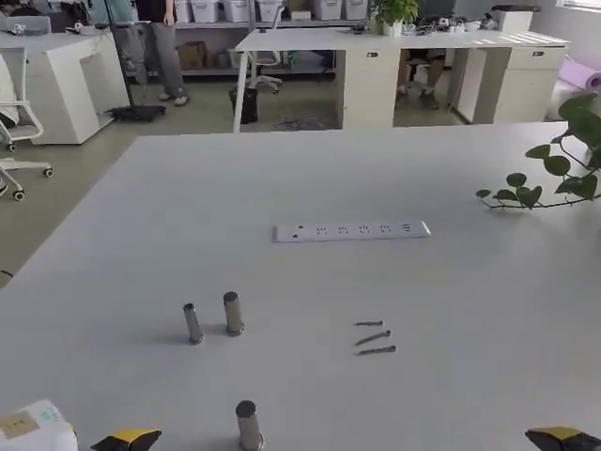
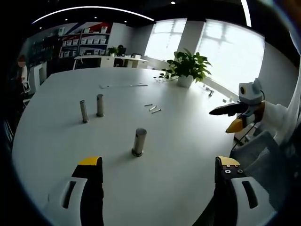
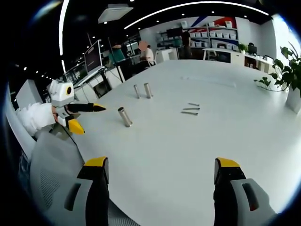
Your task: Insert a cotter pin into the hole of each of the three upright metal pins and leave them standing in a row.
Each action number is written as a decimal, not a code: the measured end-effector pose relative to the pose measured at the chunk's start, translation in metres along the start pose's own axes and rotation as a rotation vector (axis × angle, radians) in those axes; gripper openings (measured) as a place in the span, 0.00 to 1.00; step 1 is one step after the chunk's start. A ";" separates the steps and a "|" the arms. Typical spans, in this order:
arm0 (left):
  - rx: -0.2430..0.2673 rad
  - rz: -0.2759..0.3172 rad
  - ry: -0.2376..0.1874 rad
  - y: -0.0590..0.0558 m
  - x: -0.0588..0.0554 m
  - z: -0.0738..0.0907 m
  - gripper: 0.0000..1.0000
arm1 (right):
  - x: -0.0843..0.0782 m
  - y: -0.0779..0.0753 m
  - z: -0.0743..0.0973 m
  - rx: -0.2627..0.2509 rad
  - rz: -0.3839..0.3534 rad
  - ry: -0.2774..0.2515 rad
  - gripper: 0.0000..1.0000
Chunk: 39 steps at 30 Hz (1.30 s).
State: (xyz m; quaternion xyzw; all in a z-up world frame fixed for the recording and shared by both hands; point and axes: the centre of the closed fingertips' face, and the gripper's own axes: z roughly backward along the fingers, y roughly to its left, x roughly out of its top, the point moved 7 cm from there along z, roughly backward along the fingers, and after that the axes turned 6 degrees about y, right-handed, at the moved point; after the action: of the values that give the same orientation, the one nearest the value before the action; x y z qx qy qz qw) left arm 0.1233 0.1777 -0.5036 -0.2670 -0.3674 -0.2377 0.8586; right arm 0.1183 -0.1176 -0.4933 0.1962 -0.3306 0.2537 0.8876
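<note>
The left gripper (image 2: 158,161) and right gripper (image 3: 162,162) both hold their jaws wide apart, empty. Three upright metal pins (image 1: 233,313) stand on the worktop (image 1: 451,301); thin, light cotter pins (image 1: 374,337) lie nearby, probably slippery: pinch mid-shank.

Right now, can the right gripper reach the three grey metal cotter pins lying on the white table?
Probably yes: the right gripper is open, and only bare table lies between it and the cotter pins.
</note>
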 end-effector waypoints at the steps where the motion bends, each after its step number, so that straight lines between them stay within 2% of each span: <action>1: 0.006 0.007 -0.009 0.000 0.000 0.001 0.99 | 0.001 0.000 0.000 0.002 0.005 0.003 0.91; 6: 0.005 0.052 -0.054 0.000 0.001 0.006 0.99 | 0.007 0.000 -0.002 0.007 0.017 0.007 0.91; 12: 0.017 0.052 -0.059 0.000 -0.001 0.011 0.99 | 0.012 -0.002 -0.001 0.002 0.028 0.005 0.91; 21: 0.027 0.053 -0.076 -0.003 0.003 0.017 0.99 | 0.018 -0.007 0.002 -0.012 0.049 0.015 0.90; 26: 0.035 0.067 -0.069 -0.003 0.002 0.018 0.99 | 0.025 -0.010 0.003 -0.003 0.126 0.064 0.90; 30: 0.038 0.075 -0.070 -0.003 0.000 0.018 0.99 | 0.032 -0.012 0.002 0.005 0.155 0.070 0.89; 33: 0.045 0.073 -0.059 -0.002 -0.002 0.017 0.99 | 0.037 -0.014 0.000 0.015 0.241 0.116 0.89; 39: 0.048 0.083 -0.074 -0.004 -0.002 0.018 0.99 | 0.049 -0.017 -0.001 0.032 0.322 0.153 0.87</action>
State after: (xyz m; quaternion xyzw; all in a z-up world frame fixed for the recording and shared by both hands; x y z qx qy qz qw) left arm 0.1108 0.1862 -0.4936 -0.2701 -0.3930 -0.1829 0.8597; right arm 0.1605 -0.1149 -0.4636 0.1351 -0.2853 0.4119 0.8548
